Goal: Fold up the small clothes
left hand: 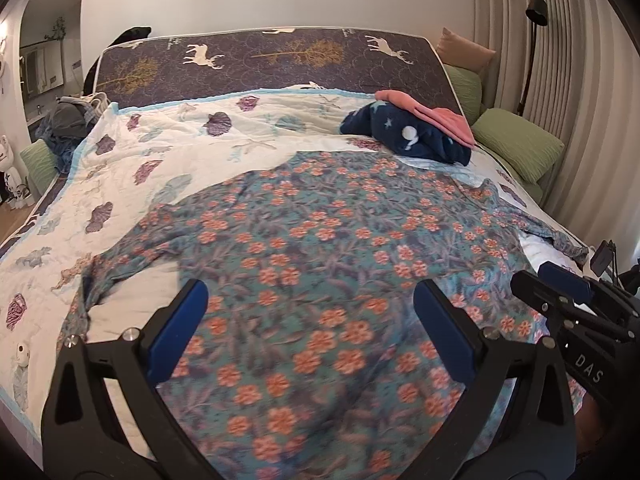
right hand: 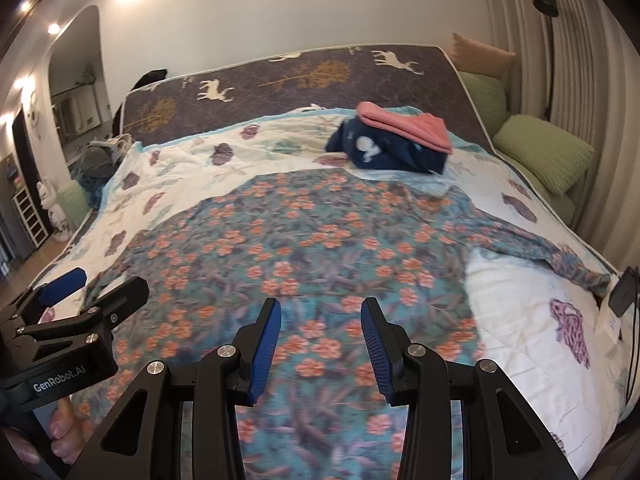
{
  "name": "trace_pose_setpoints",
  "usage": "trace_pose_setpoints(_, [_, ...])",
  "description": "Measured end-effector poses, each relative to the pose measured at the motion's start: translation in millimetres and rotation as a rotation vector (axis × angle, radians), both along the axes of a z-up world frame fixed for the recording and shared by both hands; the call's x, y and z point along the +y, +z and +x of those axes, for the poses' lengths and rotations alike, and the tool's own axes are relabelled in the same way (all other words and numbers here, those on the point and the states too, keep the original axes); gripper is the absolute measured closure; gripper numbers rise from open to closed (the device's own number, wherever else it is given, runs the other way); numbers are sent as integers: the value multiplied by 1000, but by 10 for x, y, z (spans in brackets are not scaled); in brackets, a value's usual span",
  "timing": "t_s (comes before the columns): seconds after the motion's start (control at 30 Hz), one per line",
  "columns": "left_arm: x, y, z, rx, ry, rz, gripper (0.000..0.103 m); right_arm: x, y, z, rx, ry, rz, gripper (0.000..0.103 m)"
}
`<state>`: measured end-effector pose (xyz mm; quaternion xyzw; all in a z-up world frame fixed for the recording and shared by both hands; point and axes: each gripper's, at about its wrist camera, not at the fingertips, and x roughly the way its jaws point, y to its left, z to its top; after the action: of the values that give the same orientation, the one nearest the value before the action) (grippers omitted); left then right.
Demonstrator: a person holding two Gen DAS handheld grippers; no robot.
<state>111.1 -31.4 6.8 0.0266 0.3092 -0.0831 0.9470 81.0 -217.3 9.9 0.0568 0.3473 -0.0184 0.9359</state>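
Both hand-held grippers [left hand: 310,320] [right hand: 320,340] hover open above the spread floral garment [left hand: 320,220].

A garment [left hand: 320,248] lies spread flat on the quilt [left hand: 168,152] covering the bed, its sleeves reaching left and right. Behind it, toward the right, sits a folded pile [left hand: 416,128] of clothes. Pillows [left hand: 516,144] lie along the bed's right side.

"GenRobot.AI" on left hand-held gripper [right hand: 76,280]; right hand-held gripper [left hand: 556,280] apparently reads "DAS".
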Motion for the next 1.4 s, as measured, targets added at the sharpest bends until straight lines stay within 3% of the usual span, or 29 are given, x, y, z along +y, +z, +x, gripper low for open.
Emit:
trace_pose_setpoints(0.3, [441,-20,28,3,67,-71,1,374,3,101,20,50,-26,61])
trace_pose_setpoints(0.53, [818,-131,116,17,139,-83,1,557,-42,222,41,73,-42,60])
trace_pose_setpoints(0.63, [1223,-286,207,53,226,-73,1,588,-66,278,47,74,-44,57])
trace_pose_setpoints(0.77, [1937,-672,308,151,440,4,1,621,-93,373,53,76,-43,55])
trace_pose_setpoints(0.9, [2549,-959,355,248,580,-50,25,684,-162,490,70,91,-33,54])
trace_pose_setpoints(1.03, [2726,-1123,371,335,565,-153,26,747,-244,568,98,111,-23,54])
trace_pose_setpoints(1.13, [2608,-1124,374,328,519,-105,26,748,-273,584,104,112,-25,54])
trace_pose_setpoints(1.17, [2583,-1135,435,319,501,-69,29,730,-278,589,105,107,-21,54])
trace_pose_setpoints(1.23, [2535,-1182,532,341,474,-13,58,696,-284,594,107,96,-10,54])
trace_pose_setpoints(1.27, [2564,-1229,602,374,466,-7,82,672,-286,593,108,90,-2,54])
trace_pose_setpoints(1.3, [2583,-1263,636,404,469,-19,95,644,-289,592,109,86,6,54])
trace_pose_setpoints(1.4, [2617,-1181,636,400,497,-29,99,569,-283,580,109,77,22,54])
